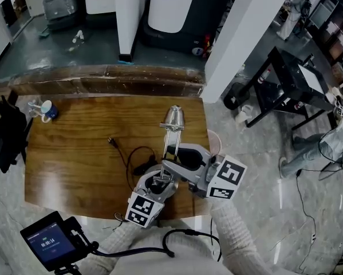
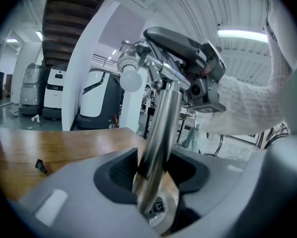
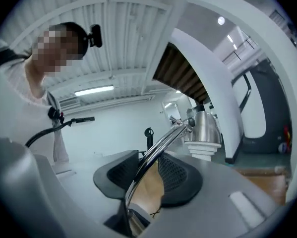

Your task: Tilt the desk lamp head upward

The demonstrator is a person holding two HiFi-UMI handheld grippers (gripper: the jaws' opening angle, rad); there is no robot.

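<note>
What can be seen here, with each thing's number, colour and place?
shiny silver metal desk lamp: one, silver, on the table.
brown wooden table: one, brown, middle of the head view.
thin black power cord: one, black, on the table left of the lamp.
small blue cup: one, blue, table's far left corner.
small black device with lit screen: one, black, bottom left.
white floor machines: at least two, white and black, beyond the table.
left gripper: one, grey, shut on the lamp's upright post.
right gripper: one, grey, open, the lamp's thin arm between its jaws.
cream knitted sleeves: two, cream, bottom of the head view.
</note>
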